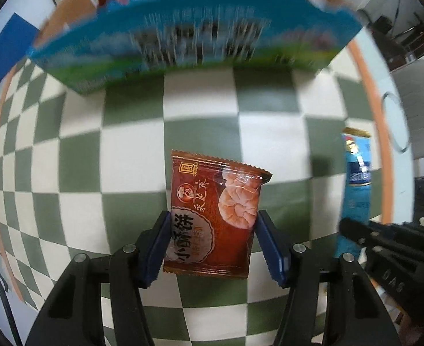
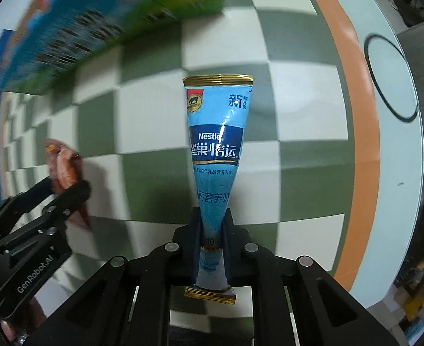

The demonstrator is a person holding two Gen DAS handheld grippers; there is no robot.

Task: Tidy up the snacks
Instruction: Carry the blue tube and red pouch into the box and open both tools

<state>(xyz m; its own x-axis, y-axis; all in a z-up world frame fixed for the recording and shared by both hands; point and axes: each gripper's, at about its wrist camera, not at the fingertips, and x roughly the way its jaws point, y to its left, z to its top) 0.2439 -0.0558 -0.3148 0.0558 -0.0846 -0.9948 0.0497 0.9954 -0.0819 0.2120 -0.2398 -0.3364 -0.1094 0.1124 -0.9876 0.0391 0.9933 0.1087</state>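
- Left gripper (image 1: 212, 245) grasps the red pastry packet (image 1: 214, 216) by its sides, lifted above the checkered cloth (image 1: 200, 121) — light, crinkly, crushable.
- Right gripper (image 2: 213, 230) clenches the blue Nestlé sachet (image 2: 216, 150) near its lower end — slim, floppy, slippery film.

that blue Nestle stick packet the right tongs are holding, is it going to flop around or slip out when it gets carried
The blue Nestle sachet is probably fairly stiff: it juts out past the right tongs without drooping. It looks light, a thin filled stick. Its film is glossy, so it may be slippery, but it is pinched hard to a narrow waist, so slipping seems unlikely.
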